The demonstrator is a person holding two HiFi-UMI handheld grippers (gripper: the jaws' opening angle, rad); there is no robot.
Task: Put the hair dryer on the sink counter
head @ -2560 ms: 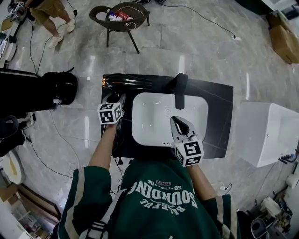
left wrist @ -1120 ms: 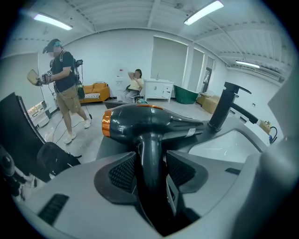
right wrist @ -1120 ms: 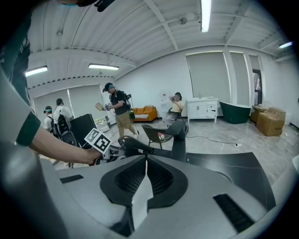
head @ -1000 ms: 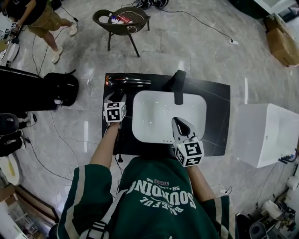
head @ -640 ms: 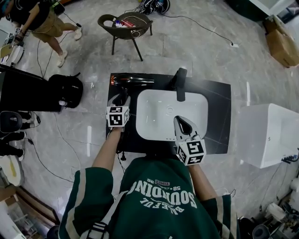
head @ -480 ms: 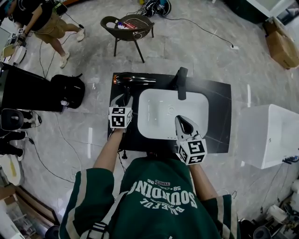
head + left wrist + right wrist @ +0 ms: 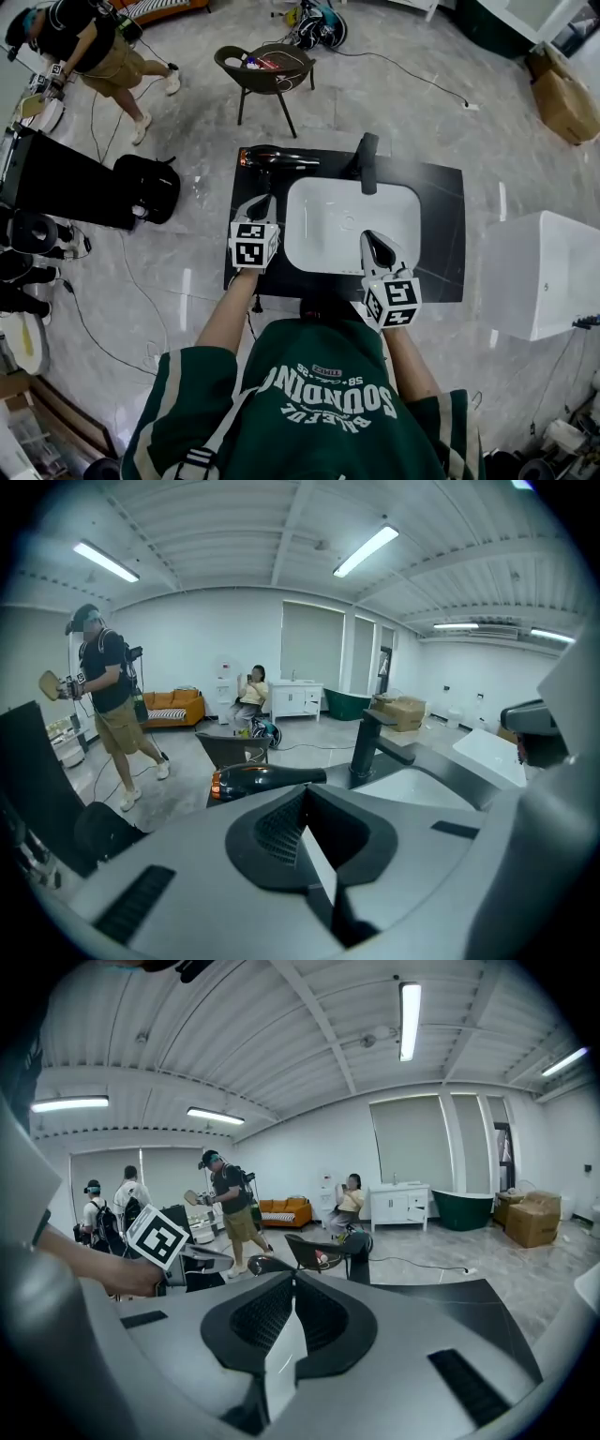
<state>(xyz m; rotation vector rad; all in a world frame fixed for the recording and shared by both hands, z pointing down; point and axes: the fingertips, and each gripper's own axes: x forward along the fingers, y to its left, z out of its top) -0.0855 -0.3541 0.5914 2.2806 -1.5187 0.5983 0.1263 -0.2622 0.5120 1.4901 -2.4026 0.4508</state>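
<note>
Jaws of left gripper (image 7: 265,200) have just closed empty, clear of hair dryer (image 7: 277,157).

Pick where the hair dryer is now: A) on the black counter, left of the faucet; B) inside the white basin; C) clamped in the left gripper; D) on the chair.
A: the hair dryer lies at the black counter's far left corner beside the faucet, while the left gripper, its jaws just closed, holds nothing.

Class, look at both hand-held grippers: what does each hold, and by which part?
Nothing. The left hand-held gripper has just closed on nothing, the right hand-held gripper is shut empty; the hair dryer lies free on the counter.
</note>
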